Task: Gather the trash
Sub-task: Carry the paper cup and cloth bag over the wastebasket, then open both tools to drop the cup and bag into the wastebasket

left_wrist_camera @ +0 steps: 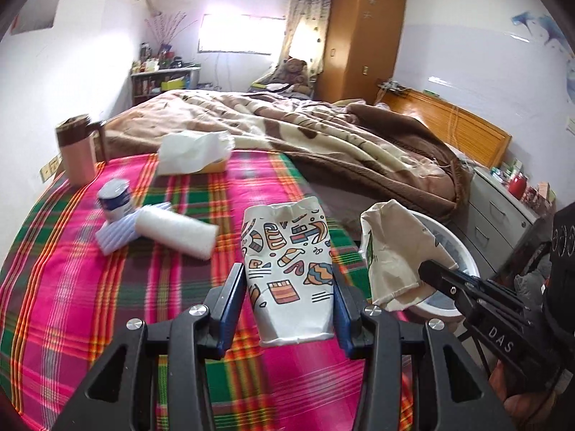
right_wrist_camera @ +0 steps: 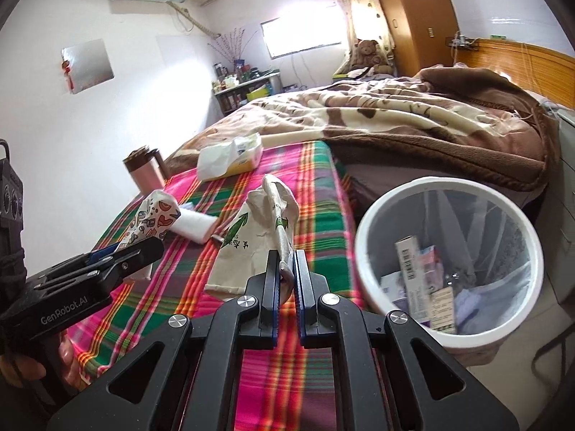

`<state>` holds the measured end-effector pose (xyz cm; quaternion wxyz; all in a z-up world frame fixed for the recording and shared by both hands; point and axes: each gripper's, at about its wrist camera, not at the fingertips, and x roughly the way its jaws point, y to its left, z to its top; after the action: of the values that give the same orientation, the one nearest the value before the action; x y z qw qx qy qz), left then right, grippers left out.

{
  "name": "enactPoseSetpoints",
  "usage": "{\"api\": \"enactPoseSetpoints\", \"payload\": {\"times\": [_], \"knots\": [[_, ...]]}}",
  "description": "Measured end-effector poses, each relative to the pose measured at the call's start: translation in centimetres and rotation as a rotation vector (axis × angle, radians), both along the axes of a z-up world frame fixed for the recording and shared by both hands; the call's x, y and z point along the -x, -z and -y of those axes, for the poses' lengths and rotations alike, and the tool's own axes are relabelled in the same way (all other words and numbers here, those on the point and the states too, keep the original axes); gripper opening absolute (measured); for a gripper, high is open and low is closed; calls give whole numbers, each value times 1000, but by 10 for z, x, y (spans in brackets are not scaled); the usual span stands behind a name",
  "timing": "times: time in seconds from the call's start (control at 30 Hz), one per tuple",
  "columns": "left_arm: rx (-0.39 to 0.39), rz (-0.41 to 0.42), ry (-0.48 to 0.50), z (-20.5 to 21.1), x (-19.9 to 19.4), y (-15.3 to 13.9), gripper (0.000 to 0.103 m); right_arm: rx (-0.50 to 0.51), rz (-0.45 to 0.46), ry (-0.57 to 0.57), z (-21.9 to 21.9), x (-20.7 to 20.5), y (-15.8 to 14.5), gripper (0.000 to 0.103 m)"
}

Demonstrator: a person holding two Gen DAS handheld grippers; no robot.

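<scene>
Left gripper (left_wrist_camera: 289, 309): clamping the patterned paper cup (left_wrist_camera: 287, 273) by its flattened sides, lifting it above the plaid cloth (left_wrist_camera: 107, 305), likely for binning.
Right gripper (right_wrist_camera: 286, 269): pinching shut on the cream paper bag (right_wrist_camera: 251, 248) by a rolled edge, letting it dangle beside the white bin (right_wrist_camera: 363, 237).
Right wrist view only: showing cartons already lying inside the bin.
Left wrist view only: showing the small tin (left_wrist_camera: 114, 199) and foam roll (left_wrist_camera: 176, 231) waiting on the cloth.

Woven plaid cloth bedspread (left_wrist_camera: 107, 305) matt and ribbed, crumpled printed paper cup (left_wrist_camera: 287, 269) with a slight sheen, creased paper bag (right_wrist_camera: 248, 248) dull, smooth glossy white plastic bin (right_wrist_camera: 445, 255), fuzzy fleece blanket (left_wrist_camera: 323, 136), varnished wood headboard (left_wrist_camera: 449, 122)
</scene>
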<state>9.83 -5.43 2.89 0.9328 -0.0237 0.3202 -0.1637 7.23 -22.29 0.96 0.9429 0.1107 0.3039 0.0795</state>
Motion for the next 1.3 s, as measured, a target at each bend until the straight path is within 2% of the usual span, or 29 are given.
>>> {"api": "enactPoseSetpoints", "payload": {"times": [0.27, 0.73, 1.0, 1.3], "knots": [[-10, 29, 87, 44, -4, -10, 46, 0, 17, 97, 34, 4, -6, 7], [-27, 12, 210, 111, -16, -11, 47, 10, 13, 241, 78, 4, -8, 7], [-20, -1, 271, 145, -20, -7, 47, 27, -25, 322, 105, 3, -1, 7], [-64, -10, 295, 173, -26, 7, 47, 69, -77, 374, 116, -1, 10, 7]]}}
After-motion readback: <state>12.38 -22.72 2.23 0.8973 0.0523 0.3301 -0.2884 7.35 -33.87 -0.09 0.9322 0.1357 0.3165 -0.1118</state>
